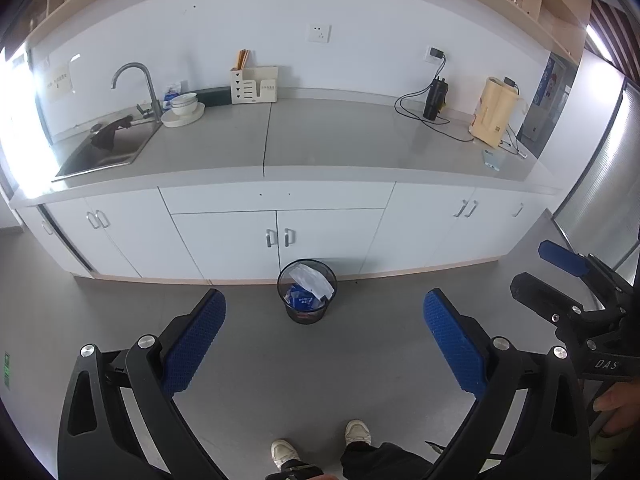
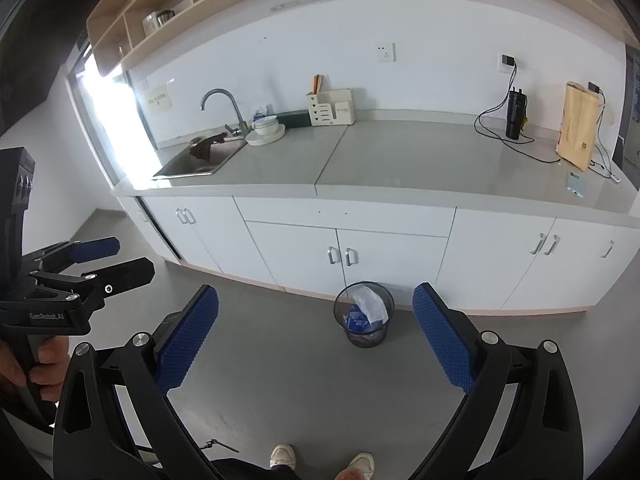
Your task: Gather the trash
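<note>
Left gripper (image 1: 324, 344) fingers spread wide, nothing between them; right gripper (image 2: 316, 340) same, spread and empty. Mesh wastebasket (image 1: 307, 292) on the floor, just in front of the white cabinet doors (image 1: 276, 238); well ahead of both grippers, apart from the fingertips; in the left view it sits between the two pads, in the right view nearer the right pad (image 2: 442, 340). Inside the basket: a white crumpled sheet or bag (image 1: 310, 278) sticking up past the rim, blue packaging (image 1: 300, 298) lower down; print too small to read. Sink (image 1: 106, 148) holds a dark cloth (image 1: 108, 134). Person's shoes (image 1: 320, 444) cut off at bottom edge; legs mostly hidden. Window glare blows out the left side.
</note>
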Demonstrator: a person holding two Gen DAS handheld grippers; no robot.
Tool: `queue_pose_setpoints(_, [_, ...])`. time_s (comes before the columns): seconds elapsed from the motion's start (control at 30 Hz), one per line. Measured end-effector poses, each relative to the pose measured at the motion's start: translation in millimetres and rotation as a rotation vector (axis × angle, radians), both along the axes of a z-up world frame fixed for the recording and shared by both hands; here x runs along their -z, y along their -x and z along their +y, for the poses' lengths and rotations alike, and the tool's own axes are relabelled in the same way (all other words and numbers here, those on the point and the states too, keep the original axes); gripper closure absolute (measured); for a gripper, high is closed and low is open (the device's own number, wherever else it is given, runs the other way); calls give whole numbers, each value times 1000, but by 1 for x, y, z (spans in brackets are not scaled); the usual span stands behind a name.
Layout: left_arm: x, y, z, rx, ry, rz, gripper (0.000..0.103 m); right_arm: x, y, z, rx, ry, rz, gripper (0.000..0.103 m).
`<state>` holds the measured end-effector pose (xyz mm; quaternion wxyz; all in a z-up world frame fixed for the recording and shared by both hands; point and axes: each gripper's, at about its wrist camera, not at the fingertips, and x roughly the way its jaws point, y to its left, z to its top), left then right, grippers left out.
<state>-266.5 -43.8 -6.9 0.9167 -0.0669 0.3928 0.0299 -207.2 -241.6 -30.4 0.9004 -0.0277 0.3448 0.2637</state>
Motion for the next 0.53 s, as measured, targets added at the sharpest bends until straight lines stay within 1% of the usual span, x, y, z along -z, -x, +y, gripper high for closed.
queue_pose_setpoints(0.17, [0,0,0,1,-1,-2,6,0,0,0,-1,3,-1,4])
queue_pose_setpoints(0.37, [1,1,-2,-5,-34,-6,6,0,0,0,-1,4,-2,4])
queue_pose_setpoints(0.53, [1,0,-5,4,-35,-4,6,0,0,0,-4,6,-1,4])
